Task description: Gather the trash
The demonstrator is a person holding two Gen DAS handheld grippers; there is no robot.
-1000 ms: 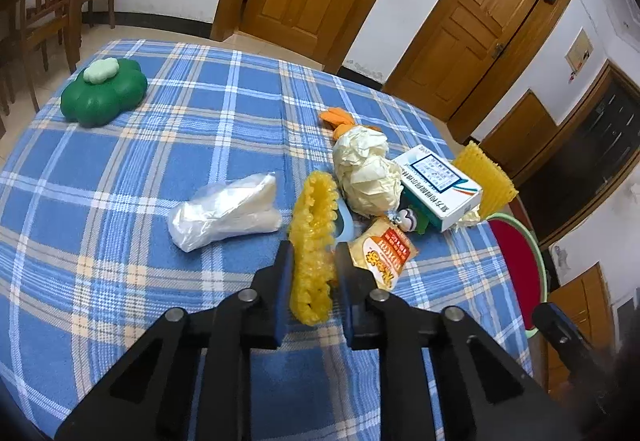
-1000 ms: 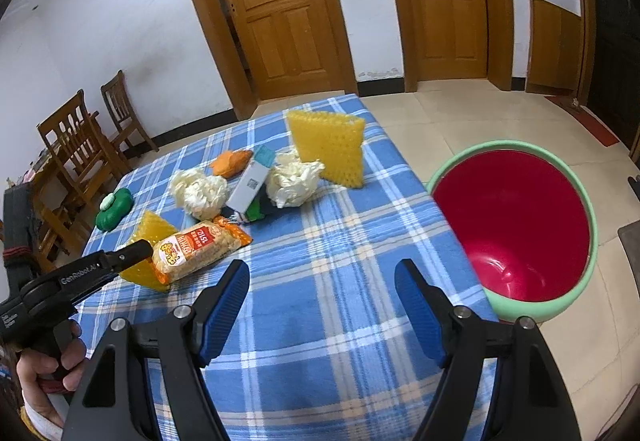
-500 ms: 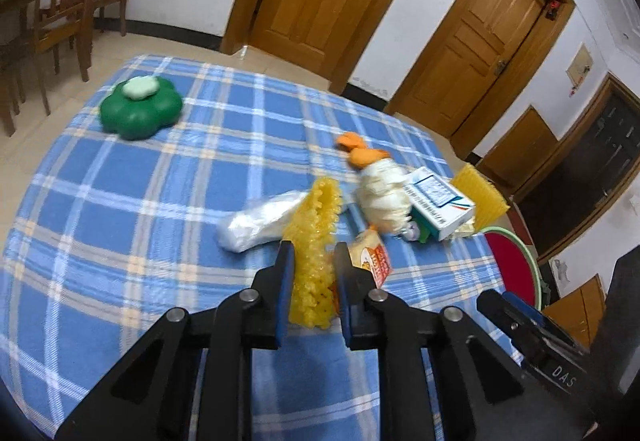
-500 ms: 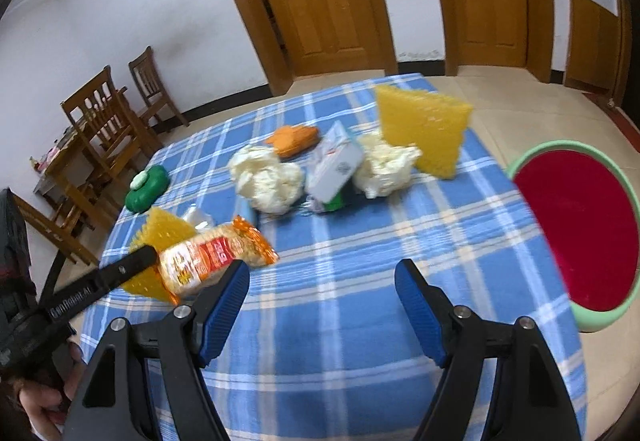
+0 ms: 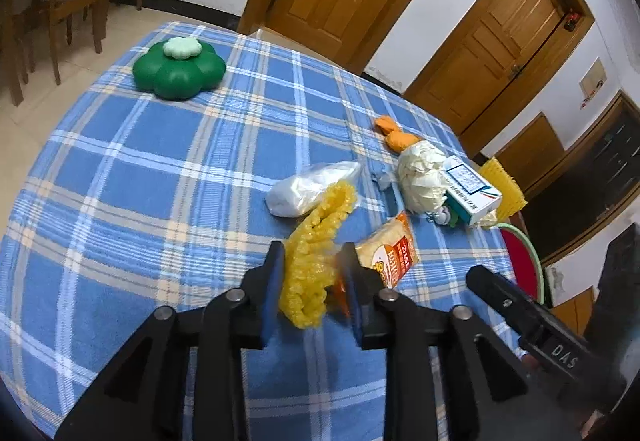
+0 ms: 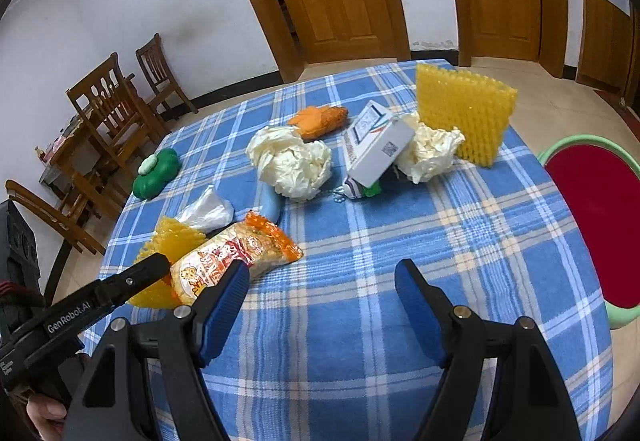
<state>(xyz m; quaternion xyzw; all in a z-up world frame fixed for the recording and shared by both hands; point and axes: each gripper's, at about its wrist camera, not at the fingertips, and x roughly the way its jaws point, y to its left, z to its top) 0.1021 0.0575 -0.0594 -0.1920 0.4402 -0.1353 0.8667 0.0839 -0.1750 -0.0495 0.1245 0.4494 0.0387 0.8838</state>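
Clamping on the yellow foam net is maintained by the left gripper: the net is pinched between both fingers, its lower end hanging below the fingertips, its upper end curling toward the clear plastic bag. The net is held above the plaid tablecloth, just beside the snack packet. The right gripper is spread wide with nothing between the fingers, poised over the cloth near the snack packet. Compared with 0.5 s ago, the left view has been raised and pulled back; the net is seen lifted further off the cloth. The red bin is seen at the table's right edge.
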